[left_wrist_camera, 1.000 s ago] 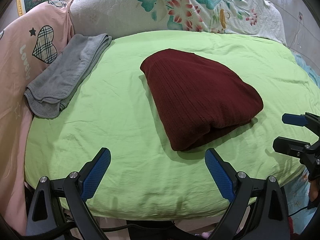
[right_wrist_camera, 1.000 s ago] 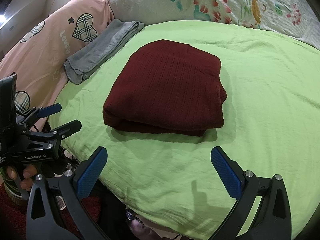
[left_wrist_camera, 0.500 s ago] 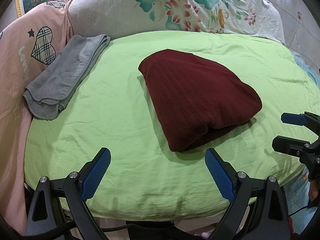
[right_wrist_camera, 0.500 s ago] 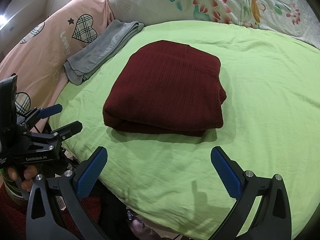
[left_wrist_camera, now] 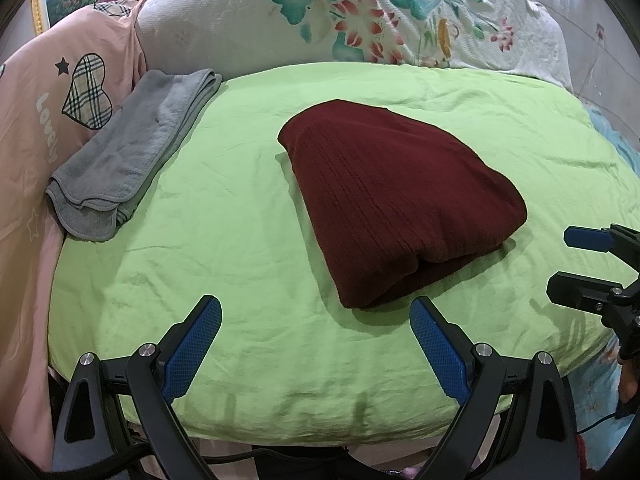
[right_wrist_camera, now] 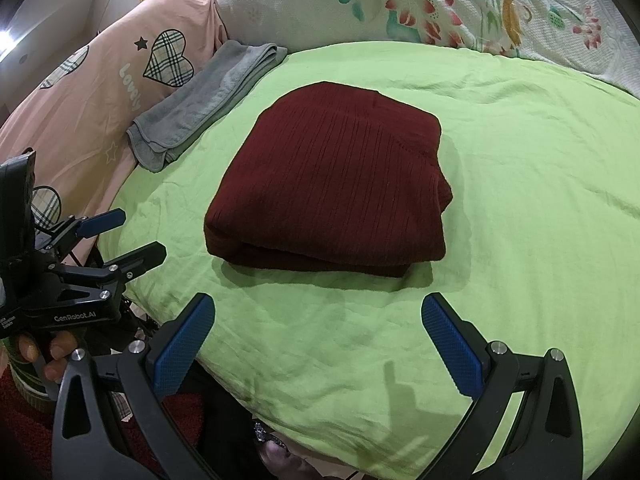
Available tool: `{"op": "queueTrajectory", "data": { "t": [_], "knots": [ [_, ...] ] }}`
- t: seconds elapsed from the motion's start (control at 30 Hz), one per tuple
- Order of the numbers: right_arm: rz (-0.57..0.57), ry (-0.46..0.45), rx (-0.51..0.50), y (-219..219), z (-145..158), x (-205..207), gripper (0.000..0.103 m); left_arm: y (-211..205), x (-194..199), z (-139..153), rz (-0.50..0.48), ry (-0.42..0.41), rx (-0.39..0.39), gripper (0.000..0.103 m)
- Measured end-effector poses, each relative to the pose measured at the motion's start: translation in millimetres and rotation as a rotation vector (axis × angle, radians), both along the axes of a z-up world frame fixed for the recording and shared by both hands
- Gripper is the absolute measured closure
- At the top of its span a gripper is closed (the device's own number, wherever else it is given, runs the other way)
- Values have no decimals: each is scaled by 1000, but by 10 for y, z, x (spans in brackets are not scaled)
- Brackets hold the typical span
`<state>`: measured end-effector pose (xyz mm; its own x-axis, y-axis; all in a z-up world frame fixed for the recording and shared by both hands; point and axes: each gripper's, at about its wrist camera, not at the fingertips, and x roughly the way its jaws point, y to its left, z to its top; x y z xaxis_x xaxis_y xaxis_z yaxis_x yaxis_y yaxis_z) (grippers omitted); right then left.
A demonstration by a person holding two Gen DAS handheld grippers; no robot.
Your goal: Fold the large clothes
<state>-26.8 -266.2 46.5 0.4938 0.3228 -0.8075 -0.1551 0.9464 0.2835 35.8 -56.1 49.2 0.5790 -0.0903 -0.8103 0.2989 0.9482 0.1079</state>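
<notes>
A dark red ribbed knit garment (left_wrist_camera: 396,204) lies folded into a thick rectangle in the middle of the light green bed sheet (left_wrist_camera: 224,232); it also shows in the right wrist view (right_wrist_camera: 336,184). My left gripper (left_wrist_camera: 316,320) is open and empty, above the sheet's near edge, short of the garment. My right gripper (right_wrist_camera: 320,316) is open and empty, just in front of the garment's near fold. The right gripper also shows at the right edge of the left wrist view (left_wrist_camera: 576,264), the left gripper at the left of the right wrist view (right_wrist_camera: 136,236).
A folded grey towel (left_wrist_camera: 132,156) lies at the sheet's far left edge, against a pink pillow with plaid hearts (left_wrist_camera: 48,92). A white floral bedspread (left_wrist_camera: 360,20) rises behind the sheet. The bed's near edge drops off under both grippers.
Almost nothing has changed. Both grippers stay open and hover in nearly the same place; the left wrist view has shifted very slightly.
</notes>
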Motion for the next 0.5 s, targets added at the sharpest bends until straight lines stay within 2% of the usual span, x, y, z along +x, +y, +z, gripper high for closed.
{"op": "queueTrajectory", "data": {
  "t": [0.5],
  "knots": [
    [-12, 1, 20, -146, -9, 201, 0, -22, 193, 39, -19, -15, 0, 7]
  ]
}}
